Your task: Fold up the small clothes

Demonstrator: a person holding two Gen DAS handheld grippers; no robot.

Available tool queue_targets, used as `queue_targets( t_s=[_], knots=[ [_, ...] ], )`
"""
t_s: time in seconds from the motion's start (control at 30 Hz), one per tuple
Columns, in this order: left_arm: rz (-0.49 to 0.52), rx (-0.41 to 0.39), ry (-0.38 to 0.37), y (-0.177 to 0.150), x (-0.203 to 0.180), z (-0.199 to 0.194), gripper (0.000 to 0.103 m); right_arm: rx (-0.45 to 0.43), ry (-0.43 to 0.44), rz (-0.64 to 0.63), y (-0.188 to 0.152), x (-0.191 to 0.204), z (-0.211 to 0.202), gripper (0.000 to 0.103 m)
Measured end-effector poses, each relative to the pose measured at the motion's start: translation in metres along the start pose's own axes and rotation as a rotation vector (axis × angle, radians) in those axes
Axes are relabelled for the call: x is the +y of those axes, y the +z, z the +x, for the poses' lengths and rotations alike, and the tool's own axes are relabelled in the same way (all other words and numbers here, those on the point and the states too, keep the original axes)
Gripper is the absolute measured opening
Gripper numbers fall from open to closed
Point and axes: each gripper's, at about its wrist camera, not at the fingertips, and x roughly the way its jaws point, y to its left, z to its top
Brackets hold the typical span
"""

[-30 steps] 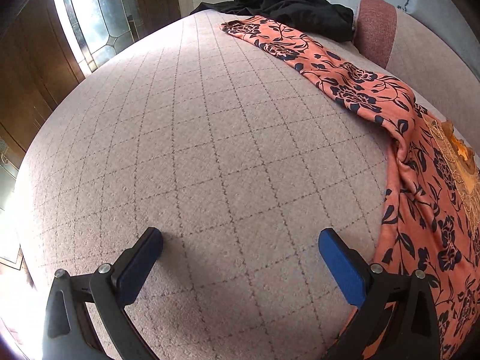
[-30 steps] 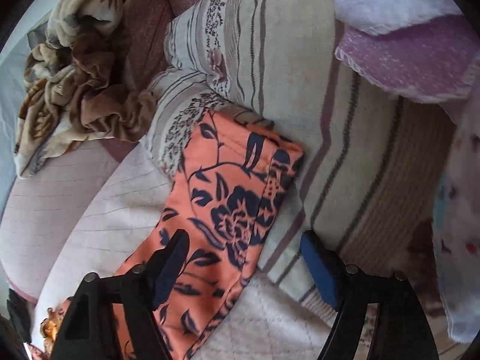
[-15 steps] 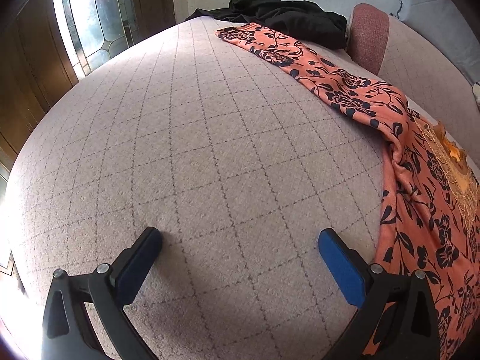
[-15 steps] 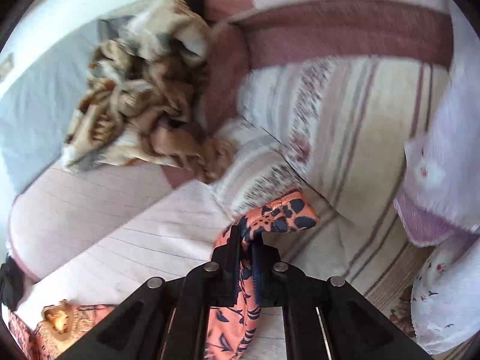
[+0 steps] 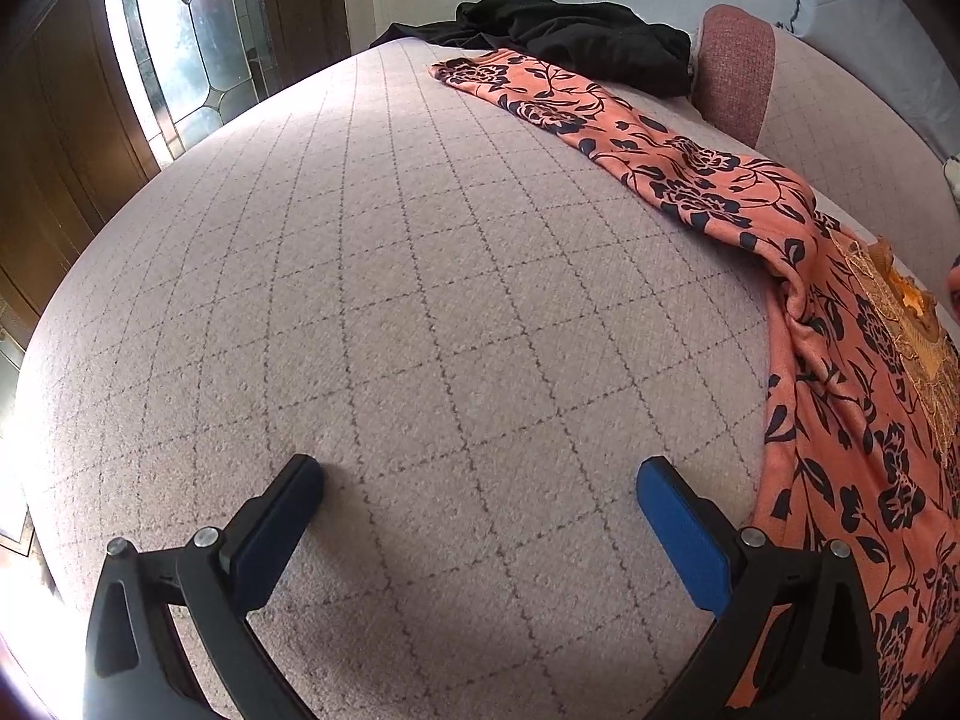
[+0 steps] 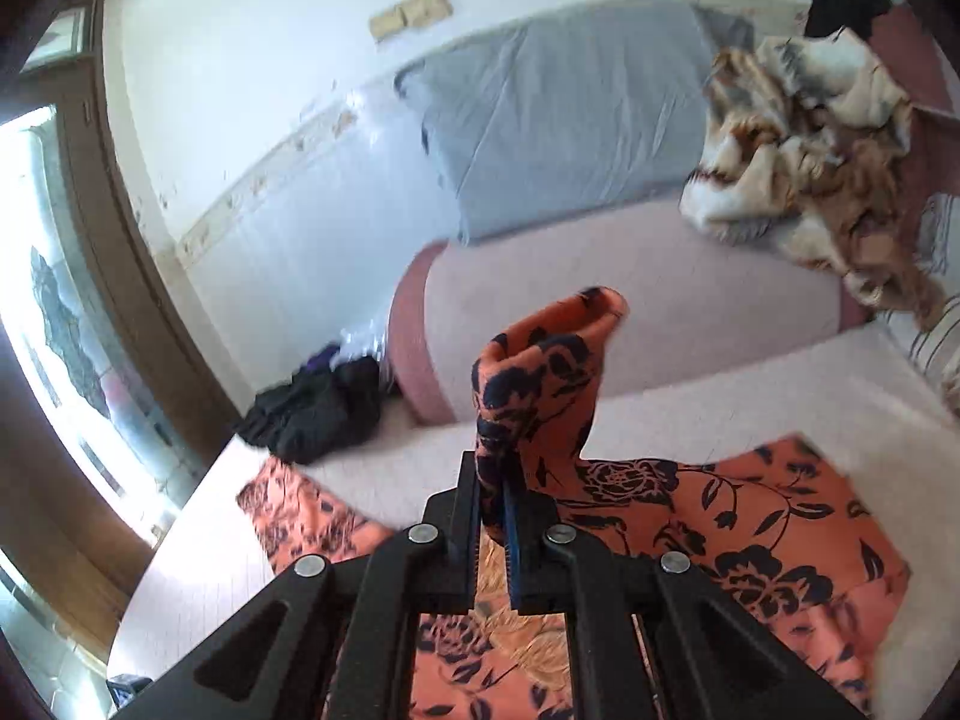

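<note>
An orange top with a dark blue flower print (image 5: 840,360) lies spread on the pale quilted bed (image 5: 390,300), one long sleeve stretched towards the far end. My left gripper (image 5: 480,498) is open and empty, low over bare bed just left of the top's edge. My right gripper (image 6: 492,498) is shut on the cuff of the other sleeve (image 6: 540,378) and holds it lifted above the top's body (image 6: 750,528). The gold embroidered neckline (image 5: 906,324) shows at the right.
A black garment (image 5: 570,42) lies at the bed's far end, also in the right wrist view (image 6: 312,408). A pink bolster (image 6: 630,300), a grey pillow (image 6: 570,114) and a brown patterned blanket (image 6: 810,150) sit along the wall. A glass door (image 5: 192,60) stands left.
My right gripper closed on the sleeve cuff, lifted it off the striped pillow and swung it left over the top's body. My left gripper stayed open and drew back slightly.
</note>
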Motion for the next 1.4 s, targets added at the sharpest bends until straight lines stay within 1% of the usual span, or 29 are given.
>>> queue_targets(
  t_s=[0.07,0.13,0.17,0.2,0.27,0.33,0.4,0.5,0.57,0.63,0.7,0.77,0.8,0.83,0.87,0.9,0.93,0.97,1.0,1.03,1.1,1.17,1.2,1.23,1.27,1.3,1.33,1.37,1.4],
  knots=[
    [0.000,0.000,0.001,0.000,0.000,0.000,0.103,0.124,0.002,-0.037,-0.043,0.014,0.043,0.019],
    [0.000,0.003,0.000,0.000,0.000,0.000,0.103,0.287,0.017,-0.051,-0.085,0.013,0.081,0.089],
    [0.000,0.005,-0.001,0.001,0.000,0.000,0.103,0.362,0.030,-0.031,-0.102,0.007,0.094,0.089],
    [0.000,0.008,-0.003,0.002,0.000,0.000,0.103,0.395,0.059,-0.005,-0.112,0.000,0.097,0.089],
    [-0.007,0.010,-0.008,0.003,0.001,-0.002,0.103,0.377,0.104,0.020,-0.117,-0.011,0.082,0.089],
    [-0.009,0.011,-0.020,0.004,0.003,-0.007,0.103,0.330,0.133,0.023,-0.107,-0.022,0.058,0.089],
    [-0.032,0.003,-0.067,0.007,0.006,-0.019,0.103,0.280,0.128,0.037,-0.093,-0.037,0.034,0.089],
    [-0.032,-0.059,-0.227,0.018,-0.004,-0.052,0.103,0.212,0.091,0.103,-0.077,-0.070,0.004,0.089],
    [0.013,-0.080,-0.373,0.033,-0.029,-0.070,0.103,0.198,0.058,0.142,-0.074,-0.093,-0.010,0.089],
    [0.078,-0.043,-0.535,0.052,-0.067,-0.075,0.103,0.189,0.054,0.186,-0.078,-0.114,-0.021,0.089],
    [0.122,0.015,-0.667,0.070,-0.109,-0.067,0.103,0.190,0.051,0.217,-0.087,-0.132,-0.033,0.089],
    [0.153,0.088,-0.734,0.084,-0.153,-0.051,0.103,0.209,0.045,0.208,-0.094,-0.143,-0.036,0.089],
    [0.155,0.122,-0.761,0.089,-0.169,-0.042,0.103,0.213,0.032,0.208,-0.096,-0.148,-0.037,0.089],
    [0.150,0.156,-0.783,0.093,-0.182,-0.030,0.103,0.212,0.040,0.224,-0.097,-0.154,-0.037,0.089],
    [0.149,0.193,-0.788,0.096,-0.194,-0.017,0.103,0.212,0.053,0.248,-0.099,-0.161,-0.038,0.089],
    [0.141,0.220,-0.768,0.097,-0.202,-0.004,0.097,0.211,0.061,0.266,-0.101,-0.165,-0.038,0.089],
    [0.125,0.238,-0.737,0.098,-0.205,0.008,0.087,0.210,0.071,0.274,-0.105,-0.169,-0.039,0.089],
    [0.109,0.264,-0.722,0.097,-0.206,0.019,0.084,0.210,0.079,0.277,-0.108,-0.171,-0.040,0.089],
    [0.093,0.297,-0.720,0.095,-0.206,0.029,0.081,0.211,0.084,0.278,-0.112,-0.173,-0.041,0.089],
    [0.084,0.321,-0.711,0.092,-0.205,0.037,0.081,0.209,0.090,0.275,-0.115,-0.174,-0.042,0.089],
    [0.073,0.335,-0.697,0.089,-0.205,0.044,0.080,0.209,0.097,0.271,-0.121,-0.177,-0.045,0.089],
    [0.061,0.340,-0.693,0.087,-0.204,0.044,0.073,0.202,0.094,0.270,-0.125,-0.181,-0.047,0.089],
    [0.069,0.340,-0.669,0.087,-0.205,0.045,0.055,0.198,0.097,0.276,-0.126,-0.183,-0.047,0.089],
    [0.085,0.345,-0.623,0.088,-0.207,0.049,0.028,0.195,0.102,0.286,-0.127,-0.186,-0.047,0.089],
    [0.095,0.355,-0.583,0.087,-0.206,0.051,0.015,0.193,0.101,0.293,-0.128,-0.188,-0.047,0.089],
    [0.085,0.360,-0.575,0.086,-0.203,0.053,0.008,0.194,0.099,0.297,-0.128,-0.189,-0.046,0.089],
    [0.065,0.360,-0.586,0.087,-0.196,0.053,0.006,0.195,0.099,0.302,-0.129,-0.190,-0.046,0.089],
    [0.051,0.346,-0.582,0.089,-0.192,0.050,0.006,0.196,0.099,0.305,-0.129,-0.191,-0.045,0.089],
    [0.054,0.308,-0.573,0.090,-0.189,0.041,0.005,0.197,0.096,0.307,-0.130,-0.191,-0.046,0.089]
  ],
)
